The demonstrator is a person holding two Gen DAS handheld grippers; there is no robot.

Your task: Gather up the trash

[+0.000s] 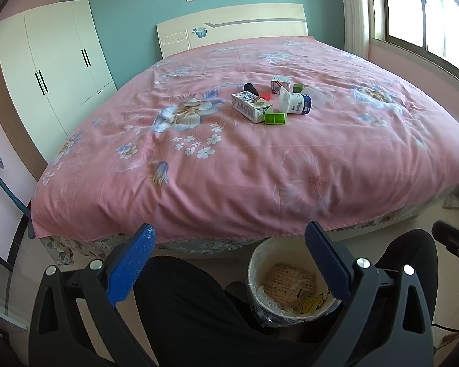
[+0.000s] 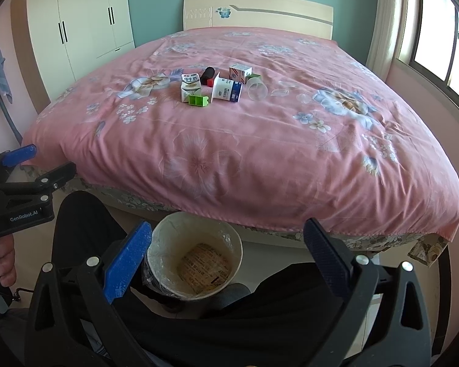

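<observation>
Left gripper [image 1: 229, 263] and right gripper [image 2: 228, 258]: black triangular frames with cut-out windows, silver round screw heads at the pivots, and studded blue pads [image 2: 127, 263] on the fingers. One body bears white "GenRobot.AI" lettering [image 2: 23, 219]. The person wears black trousers [image 1: 180, 305].
</observation>
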